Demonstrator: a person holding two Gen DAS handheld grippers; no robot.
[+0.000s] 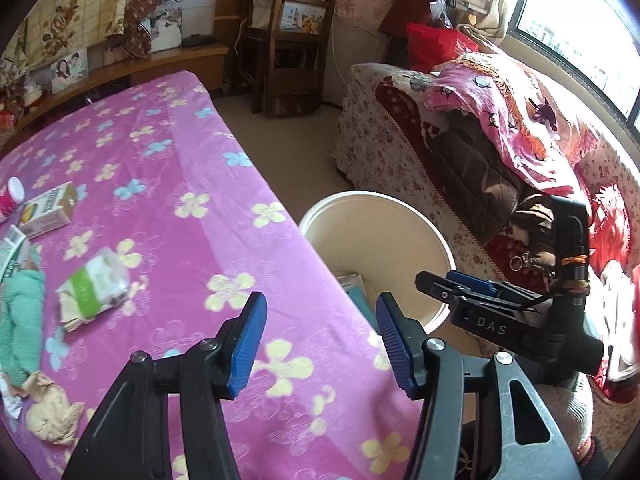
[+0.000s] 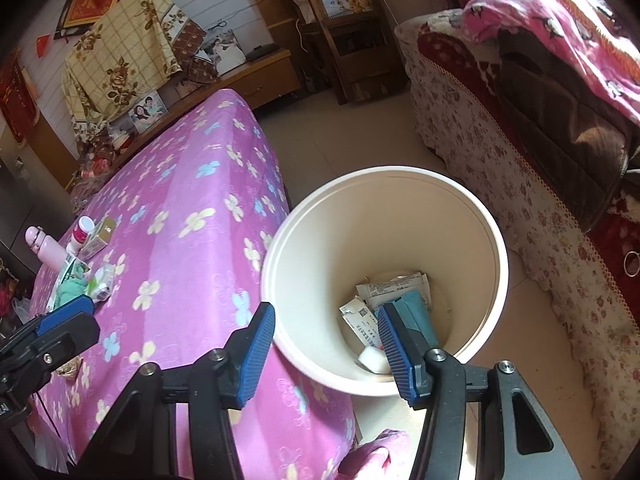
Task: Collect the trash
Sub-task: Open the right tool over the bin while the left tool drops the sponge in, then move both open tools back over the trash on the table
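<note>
Left wrist view: left gripper hanging over the right edge of the surface, fingers parted, nothing between them. Trash lying near the left edge: a green-and-white packet, a small carton, a crumpled tan paper, a teal cloth. Just off the right edge, on the floor, a cream bucket. Beside it, the right gripper, seen side-on.

Right wrist view: right gripper poised above the bucket, fingers apart and empty. In the bucket's bottom, paper boxes, a teal wrapper, a white wad. On the surface, far left edge, a pink bottle by the remaining trash.
</note>
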